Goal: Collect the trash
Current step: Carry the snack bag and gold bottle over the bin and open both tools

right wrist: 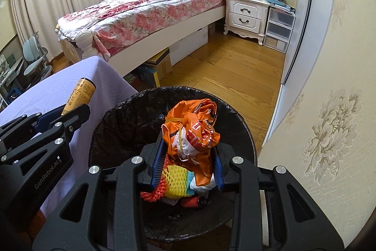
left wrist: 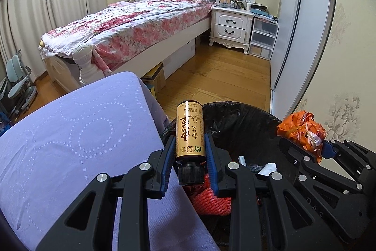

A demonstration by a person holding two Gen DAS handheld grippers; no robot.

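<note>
A: What have I got in my left gripper (left wrist: 189, 152)?

B: The gold cylindrical bottle with red lettering and a black screw cap (left wrist: 189, 133), clamped between both blue pads, cap end nearest the camera. It sits over the near-left rim of the round bin lined with a black plastic bag (left wrist: 235, 119), just beside the lilac dotted cloth-covered surface (left wrist: 70, 133).

A: And my right gripper (right wrist: 188, 152)?

B: Closed on the crumpled orange and white plastic wrapper (right wrist: 195, 128), held above the bin's opening (right wrist: 131, 114).

A: Anything inside the bin?

B: I see yellow foam fruit netting (right wrist: 176, 182), orange-red foam netting (right wrist: 155, 192), a small red container with a dark cap (right wrist: 193, 202) and white scraps, all low in the liner.

A: Does the left gripper show from the right camera?

B: Yes, at the left edge (right wrist: 70, 114), the gold bottle (right wrist: 80, 93) sticking up from it over the lilac cloth (right wrist: 101, 77).
</note>
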